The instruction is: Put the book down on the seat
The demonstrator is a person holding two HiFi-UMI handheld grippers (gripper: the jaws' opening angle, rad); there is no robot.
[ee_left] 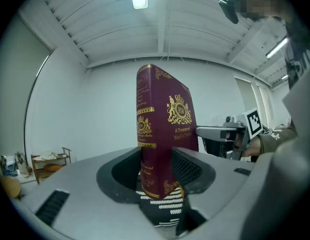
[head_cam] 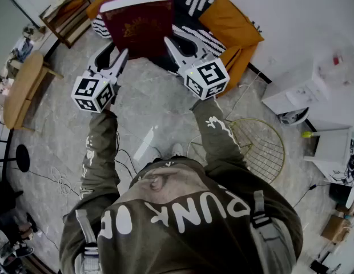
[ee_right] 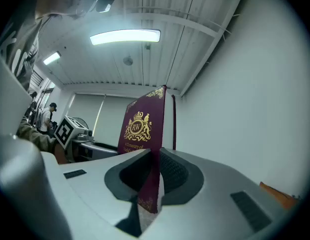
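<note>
Book with gold "RW" crest, "A Treasury of" title

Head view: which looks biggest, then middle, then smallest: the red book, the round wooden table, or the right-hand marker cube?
Largest: red book.
Middle: round wooden table.
Smallest: right-hand marker cube.
The book and cube are nearer the camera than the table, so real sizes may differ.

An orange seat on the grey floor carries a striped throw
</note>
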